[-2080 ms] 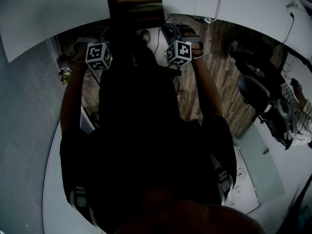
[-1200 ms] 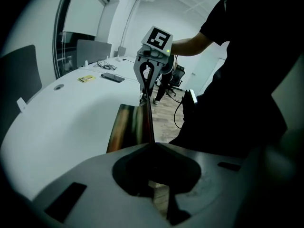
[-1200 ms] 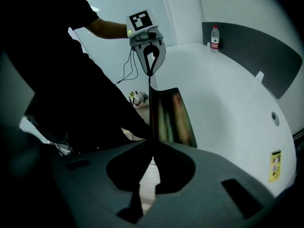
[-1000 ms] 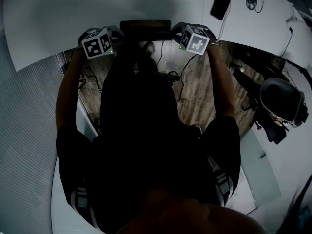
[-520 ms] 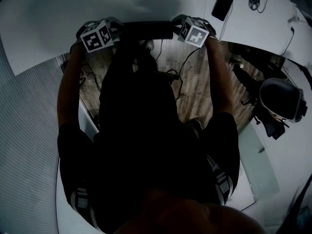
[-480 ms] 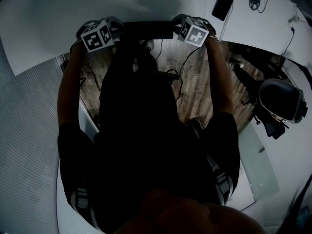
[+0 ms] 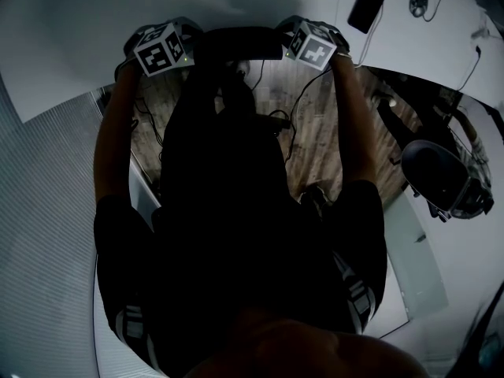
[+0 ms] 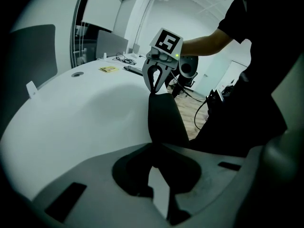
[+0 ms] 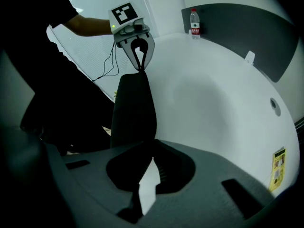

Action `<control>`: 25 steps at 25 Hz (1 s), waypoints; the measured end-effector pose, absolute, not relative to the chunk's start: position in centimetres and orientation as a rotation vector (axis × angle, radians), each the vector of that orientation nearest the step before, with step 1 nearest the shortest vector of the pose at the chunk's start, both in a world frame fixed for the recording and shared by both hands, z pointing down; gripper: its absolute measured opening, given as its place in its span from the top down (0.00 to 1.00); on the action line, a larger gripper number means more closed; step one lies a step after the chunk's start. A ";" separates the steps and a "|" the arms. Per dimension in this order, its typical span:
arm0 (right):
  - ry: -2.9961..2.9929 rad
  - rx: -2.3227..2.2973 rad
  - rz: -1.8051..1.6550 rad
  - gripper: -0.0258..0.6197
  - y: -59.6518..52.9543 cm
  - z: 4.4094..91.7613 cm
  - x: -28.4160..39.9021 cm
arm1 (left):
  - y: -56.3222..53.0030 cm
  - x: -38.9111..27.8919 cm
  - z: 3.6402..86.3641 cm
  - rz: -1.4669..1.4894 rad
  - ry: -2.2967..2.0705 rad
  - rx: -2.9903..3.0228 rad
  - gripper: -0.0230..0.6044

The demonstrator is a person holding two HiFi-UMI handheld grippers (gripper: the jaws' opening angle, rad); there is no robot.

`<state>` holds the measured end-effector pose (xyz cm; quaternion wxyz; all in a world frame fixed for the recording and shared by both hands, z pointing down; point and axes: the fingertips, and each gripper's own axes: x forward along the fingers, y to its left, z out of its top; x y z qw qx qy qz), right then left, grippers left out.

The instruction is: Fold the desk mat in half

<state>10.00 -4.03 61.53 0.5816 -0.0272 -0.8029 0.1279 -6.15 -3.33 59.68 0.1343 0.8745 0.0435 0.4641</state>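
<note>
**A:** Over the near edge of the white desk (image 7: pixel 71 46), what sits furthest left?

**B:** A water bottle (image 9: pixel 194 23), upright on the desk beside a grey panel, beyond the left gripper (image 9: pixel 140 65). That gripper has its marker cube on top and its jaws are pressed together on one top corner of the desk mat (image 7: pixel 236 44).

**A:** And the mat itself?

**B:** It is dark and lifted off the desk. Its top edge is stretched between the two grippers, just above the desk's near edge. The rest hangs down on the person's side of the desk. Against the dark clothes I cannot make out its lower end.

**A:** The other end?

**B:** The right gripper (image 8: pixel 153 90) pinches the other top corner, with its jaws closed on the mat too. Both grippers tilt downward towards the desk.

**A:** Anything further right?

**B:** A dark phone (image 7: pixel 368 6) lies flat on the desk past the right gripper, well apart from the mat. Off the desk's edge, an office chair (image 7: pixel 437 176) stands on the wooden floor.
</note>
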 end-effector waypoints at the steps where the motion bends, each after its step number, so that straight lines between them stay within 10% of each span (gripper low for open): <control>1: -1.875 -0.058 0.295 0.95 -4.2 61.7 10.0 | -3.4 -6.2 59.9 1.347 0.123 2.531 0.94; 25: -1.877 0.049 0.241 0.95 -5.6 63.0 9.8 | -5.7 -7.0 62.3 1.386 -0.131 2.546 0.80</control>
